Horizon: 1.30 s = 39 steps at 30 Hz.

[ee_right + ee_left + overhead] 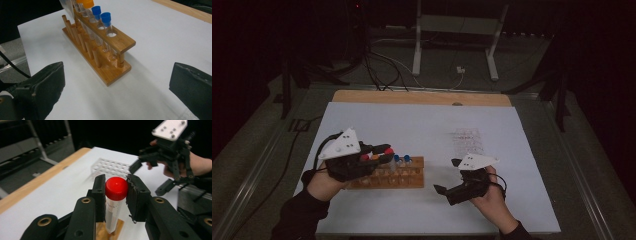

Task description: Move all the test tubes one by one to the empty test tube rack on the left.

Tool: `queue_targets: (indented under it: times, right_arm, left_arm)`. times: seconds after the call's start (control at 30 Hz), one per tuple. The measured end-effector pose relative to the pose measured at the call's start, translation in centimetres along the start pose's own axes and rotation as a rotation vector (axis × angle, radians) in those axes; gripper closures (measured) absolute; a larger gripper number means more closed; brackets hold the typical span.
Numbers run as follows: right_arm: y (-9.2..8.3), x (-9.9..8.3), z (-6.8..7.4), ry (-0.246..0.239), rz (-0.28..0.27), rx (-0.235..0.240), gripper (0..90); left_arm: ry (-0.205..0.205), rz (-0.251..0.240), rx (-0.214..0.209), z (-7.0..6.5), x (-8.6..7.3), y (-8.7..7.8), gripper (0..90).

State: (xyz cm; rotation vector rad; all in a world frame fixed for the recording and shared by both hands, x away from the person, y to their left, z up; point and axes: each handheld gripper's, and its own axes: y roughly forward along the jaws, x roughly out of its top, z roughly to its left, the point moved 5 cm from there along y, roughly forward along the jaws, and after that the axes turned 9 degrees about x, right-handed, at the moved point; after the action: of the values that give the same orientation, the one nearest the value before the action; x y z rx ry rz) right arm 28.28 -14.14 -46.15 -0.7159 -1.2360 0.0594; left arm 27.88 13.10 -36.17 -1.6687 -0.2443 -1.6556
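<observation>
In the high view, the left gripper (379,152) is hovering at lower left over a wooden rack (387,176) on the white desk (422,125); the right gripper (447,175) is sitting at lower centre, and a clear plastic rack (468,140) is lying beyond it.

In the left gripper view, the black jaws are pinching a clear round tube (114,205) with a glossy red cap, its tip above the wood.

In the right gripper view, the jaws are standing spread wide with nothing between them, facing blue-capped tubes (102,18) and orange-capped tubes (86,5) at upper centre.
</observation>
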Motion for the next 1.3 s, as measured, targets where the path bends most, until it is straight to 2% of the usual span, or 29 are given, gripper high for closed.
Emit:
queue_targets:
  times: [0.43, 0.6, 0.67, 0.7, 0.77, 0.83, 1.0, 1.07, 1.1, 1.3]
  right_arm:
    - [-0.1, 0.3, 0.2, -0.003, -0.006, 0.010, 0.2]
    - [-0.1, 0.3, 0.2, -0.002, -0.006, 0.012, 0.2]
    - [0.0, 0.3, 0.2, -0.001, -0.007, 0.014, 0.1]
    - [0.0, 0.3, 0.2, -0.003, -0.006, 0.014, 0.1]
    - [0.0, 0.3, 0.2, -0.004, -0.005, 0.013, 0.2]
    - [-0.1, 0.3, 0.2, -0.005, -0.006, 0.014, 0.1]
    - [-0.1, 0.3, 0.1, -0.004, -0.007, 0.014, 0.2]
    - [-0.1, 0.3, 0.1, -0.005, -0.006, 0.014, 0.2]
    - [-0.1, 0.3, 0.1, -0.005, -0.005, 0.015, 0.2]
    - [-0.2, 0.3, 0.1, -0.003, -0.006, 0.016, 0.2]
  left_arm:
    - [-0.029, -0.017, 0.165, 4.0, -0.3, -4.7, 71.4]
    - [-0.066, -0.014, 0.225, 5.6, -1.1, -5.9, 71.4]
    - [-0.094, -0.016, 0.219, 6.0, -1.5, -6.0, 71.4]
    - [-0.095, -0.010, 0.231, 6.2, -1.8, -5.9, 71.4]
    - [-0.108, -0.007, 0.217, 6.4, -2.4, -5.6, 71.4]
    - [-0.110, 0.012, 0.229, 6.6, -3.0, -5.2, 71.4]
    - [-0.133, 0.030, 0.205, 6.9, -4.4, -4.3, 71.5]
    - [-0.136, 0.039, 0.214, 6.9, -4.9, -3.9, 71.4]
    - [-0.141, 0.038, 0.200, 6.9, -5.1, -3.7, 71.5]
    - [-0.154, 0.074, 0.207, 7.0, -6.9, -2.5, 71.4]
